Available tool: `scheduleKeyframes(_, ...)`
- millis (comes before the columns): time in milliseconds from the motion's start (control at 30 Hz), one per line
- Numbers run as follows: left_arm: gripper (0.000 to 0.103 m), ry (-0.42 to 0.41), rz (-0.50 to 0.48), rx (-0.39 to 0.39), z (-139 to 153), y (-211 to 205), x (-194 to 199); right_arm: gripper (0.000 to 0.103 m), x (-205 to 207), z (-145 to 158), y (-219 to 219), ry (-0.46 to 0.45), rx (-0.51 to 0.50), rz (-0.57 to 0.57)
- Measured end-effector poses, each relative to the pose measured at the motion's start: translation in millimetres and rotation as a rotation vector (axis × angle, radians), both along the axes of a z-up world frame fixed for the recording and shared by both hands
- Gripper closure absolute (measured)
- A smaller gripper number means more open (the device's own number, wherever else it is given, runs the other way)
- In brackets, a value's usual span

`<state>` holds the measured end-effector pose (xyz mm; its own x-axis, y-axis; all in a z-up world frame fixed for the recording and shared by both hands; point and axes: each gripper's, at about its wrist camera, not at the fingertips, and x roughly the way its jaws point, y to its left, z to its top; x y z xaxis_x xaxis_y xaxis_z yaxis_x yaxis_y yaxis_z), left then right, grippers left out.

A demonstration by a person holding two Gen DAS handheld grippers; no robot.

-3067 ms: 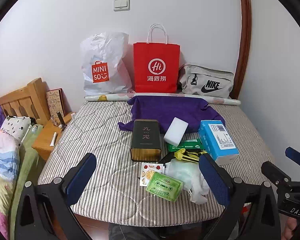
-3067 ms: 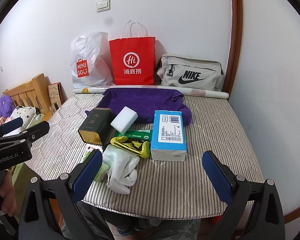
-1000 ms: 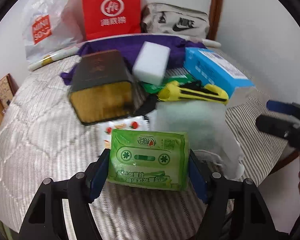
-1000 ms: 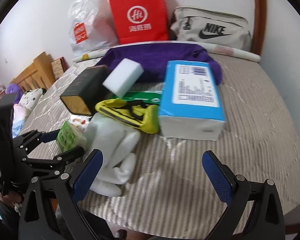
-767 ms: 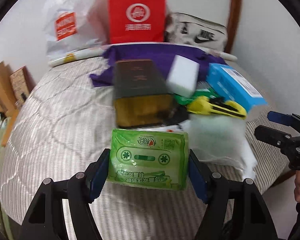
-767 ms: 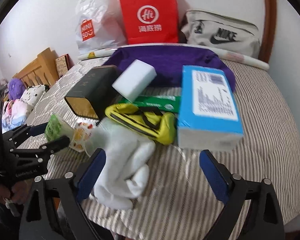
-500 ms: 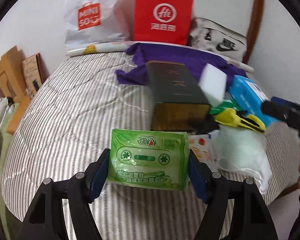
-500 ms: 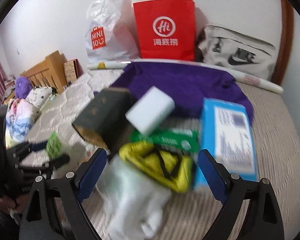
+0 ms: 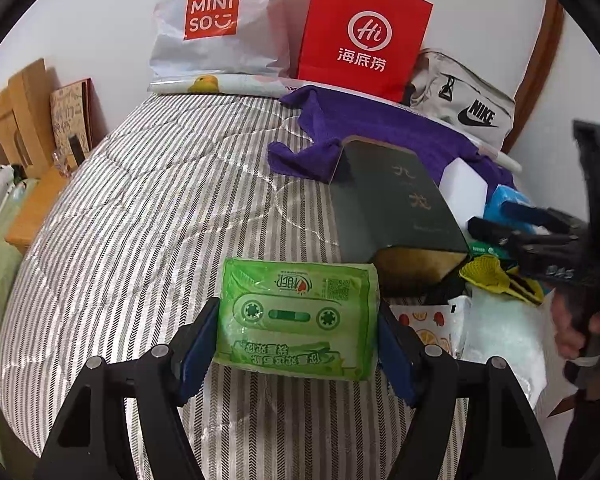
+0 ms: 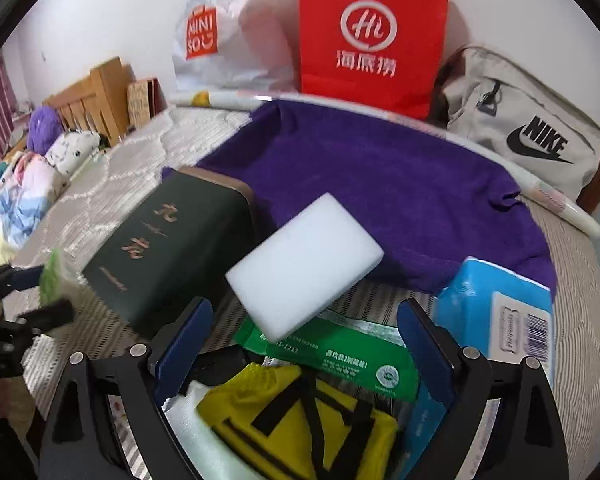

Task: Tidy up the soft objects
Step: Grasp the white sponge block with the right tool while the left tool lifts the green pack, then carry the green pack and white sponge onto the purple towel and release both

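My left gripper is shut on a green tissue pack and holds it above the striped mattress. My right gripper is open, just in front of a white sponge block that leans on a dark green tin. Under it lie a yellow pouch and a green packet. A purple cloth lies behind the sponge. In the left wrist view the right gripper shows at the right, above the pile.
A blue tissue box lies at the right. A white Miniso bag, a red paper bag and a grey Nike bag stand against the back wall. A wooden headboard is at the left.
My left gripper, still holding the green pack, has swung left away from the pile. My right gripper has moved forward over the yellow pouch, close to the white sponge.
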<state>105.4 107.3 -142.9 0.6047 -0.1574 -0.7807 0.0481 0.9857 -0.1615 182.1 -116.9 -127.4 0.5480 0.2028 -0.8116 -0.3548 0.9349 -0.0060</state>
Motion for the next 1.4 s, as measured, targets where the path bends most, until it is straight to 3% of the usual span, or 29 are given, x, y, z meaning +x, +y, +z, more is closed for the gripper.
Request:
scheduleKeyframes(167, 0.032, 0.020, 0.005, -0.003, -5.1, 4.7, 3.3, 0.010, 14.5, -16.5, 5.2, 0.033, -0.021, -0.004)
scheduleKeyframes(233, 0.032, 0.029, 0.010, -0.008, -7.0, 5.8, 5.0, 0.015, 18.7, -20.5, 5.5, 0.037, -0.027, -0.012)
scheduleKeyframes(300, 0.032, 0.038, 0.013, -0.018, -8.5, 7.4, 6.5, 0.037, 20.2, -20.6, 4.8, 0.035, -0.005, -0.007)
scheduleKeyframes(367, 0.032, 0.040, 0.017, -0.022, -8.7, 8.8, 6.5, 0.045, 21.1, -20.9, 5.0, 0.055, 0.024, 0.006)
scheduleKeyframes(767, 0.032, 0.021, -0.004, -0.031, -0.6, -1.5, -6.4, 0.048, -23.9, 13.9, -9.6, -0.045, 0.094, 0.002)
scheduleKeyframes(1000, 0.032, 0.014, -0.027, -0.033, 4.9, -20.0, -19.0, 0.048, -87.3, 38.9, -39.7, -0.059, 0.196, -0.014)
scheduleKeyframes(1400, 0.032, 0.036, -0.042, -0.059, 0.8, -44.1, -35.6, 0.048, -169.7, 31.6, -103.6, -0.040, 0.158, -0.115)
